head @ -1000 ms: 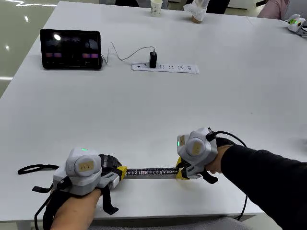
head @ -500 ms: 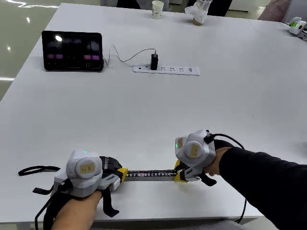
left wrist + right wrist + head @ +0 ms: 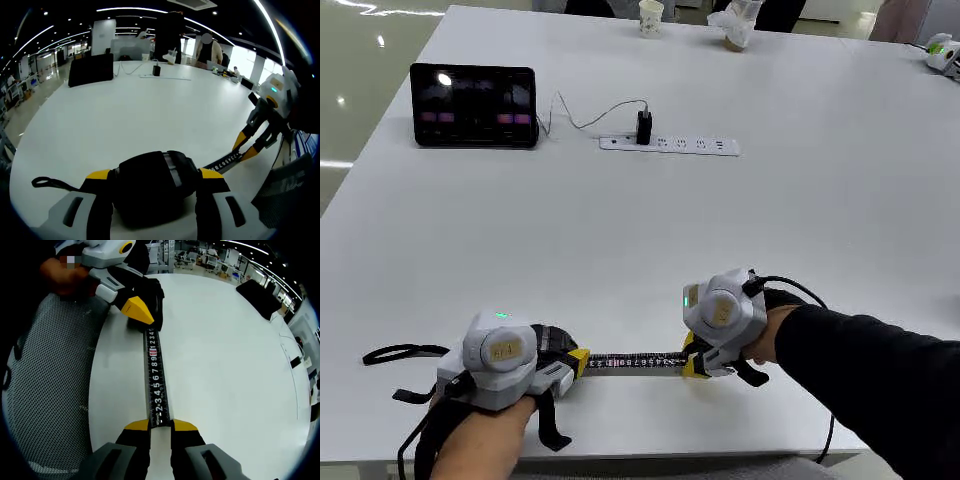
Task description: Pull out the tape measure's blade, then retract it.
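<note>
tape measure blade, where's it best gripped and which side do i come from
At its free tip, coming in line with the blade from the end opposite the case. The blade is thin and flat, face up, so the jaws close across its width there, as the right hand-held gripper does now.

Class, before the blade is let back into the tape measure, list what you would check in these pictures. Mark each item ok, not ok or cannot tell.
1. Left tongs clamp the case firmly: ok.
2. Right tongs pinch the blade at its tip: ok.
3. Blade runs straight and untwisted, numbers up: ok.
4. Black strap lies on the side away from the blade: ok.
5. Blade lock on the case is released: cannot tell.
</note>
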Demonstrator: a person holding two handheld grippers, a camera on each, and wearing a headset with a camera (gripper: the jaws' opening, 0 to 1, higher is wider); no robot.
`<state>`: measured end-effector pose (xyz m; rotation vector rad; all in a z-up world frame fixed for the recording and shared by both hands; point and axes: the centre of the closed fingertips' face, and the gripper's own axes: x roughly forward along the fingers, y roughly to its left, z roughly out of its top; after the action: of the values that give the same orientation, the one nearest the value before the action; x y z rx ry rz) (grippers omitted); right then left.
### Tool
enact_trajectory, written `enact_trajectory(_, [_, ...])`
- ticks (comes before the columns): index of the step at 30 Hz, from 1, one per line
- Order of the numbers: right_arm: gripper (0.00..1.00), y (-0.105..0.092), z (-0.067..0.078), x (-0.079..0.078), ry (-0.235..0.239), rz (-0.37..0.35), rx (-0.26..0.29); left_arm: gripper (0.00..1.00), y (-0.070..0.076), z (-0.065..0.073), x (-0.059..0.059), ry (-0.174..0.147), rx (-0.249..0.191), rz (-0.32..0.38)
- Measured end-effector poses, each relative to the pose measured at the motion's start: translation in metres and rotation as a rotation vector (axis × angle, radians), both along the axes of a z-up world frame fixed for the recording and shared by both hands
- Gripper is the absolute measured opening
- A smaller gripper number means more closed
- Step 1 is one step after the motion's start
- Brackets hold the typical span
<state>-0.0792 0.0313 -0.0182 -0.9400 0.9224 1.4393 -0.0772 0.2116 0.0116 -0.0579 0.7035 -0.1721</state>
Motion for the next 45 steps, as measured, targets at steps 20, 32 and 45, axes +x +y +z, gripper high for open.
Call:
enact_trajectory(20, [0.12,0.008,0.000,0.000,0.002,-0.008,0.002,0.62,0.000,0.000,0.000,0.002,-0.001,0.001])
enact_trajectory(32, [0.11,0.012,0.000,-0.001,-0.005,-0.001,-0.009,0.62,0.000,0.000,0.000,0.001,-0.001,0.001])
enact_trajectory(45, [0.11,0.017,0.000,-0.002,0.001,-0.007,-0.003,0.62,0.000,0.000,0.000,0.001,-0.003,0.001])
